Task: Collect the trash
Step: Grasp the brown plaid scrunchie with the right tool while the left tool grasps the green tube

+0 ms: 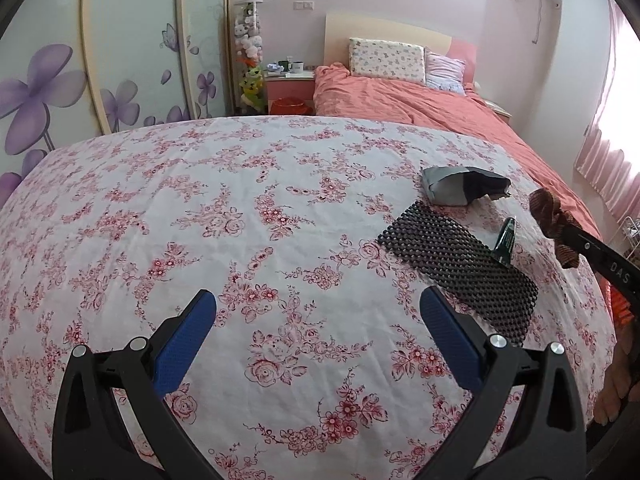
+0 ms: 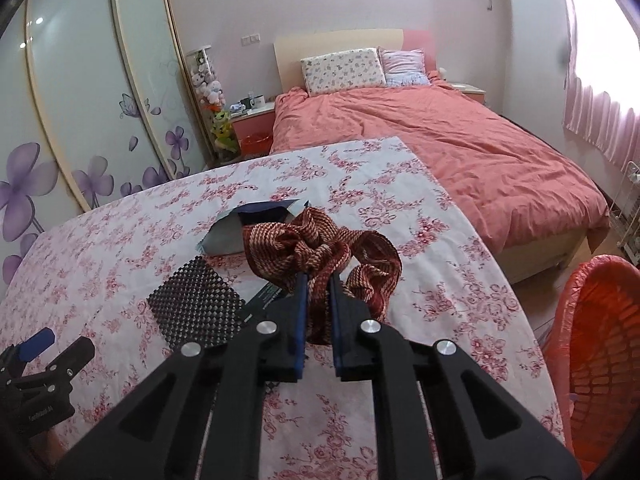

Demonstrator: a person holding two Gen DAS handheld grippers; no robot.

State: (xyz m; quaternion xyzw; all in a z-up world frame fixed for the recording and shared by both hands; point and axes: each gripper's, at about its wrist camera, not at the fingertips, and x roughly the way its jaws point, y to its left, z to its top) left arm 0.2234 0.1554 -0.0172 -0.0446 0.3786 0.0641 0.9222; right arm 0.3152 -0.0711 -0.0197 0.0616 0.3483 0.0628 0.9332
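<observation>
The crumpled cloth [image 2: 320,240], red-and-cream woven, hangs bunched from the right gripper [image 2: 319,276], whose jaws pinch one fold, above the tabletop's [image 2: 120,232] right edge near the orange bin [image 2: 600,340]. It looks light, soft and floppy, so a bunched fold likely holds best. The left gripper [image 1: 318,312] hovers spread, empty. A mesh mat [image 1: 456,268], tube [image 1: 506,240] and grey pouch [image 1: 460,186] remain.

A crumpled red-and-cream woven cloth [image 2: 320,240] hangs above a floral cotton tablecloth [image 2: 120,240], beside a black perforated rubbery mat [image 2: 196,304].
</observation>
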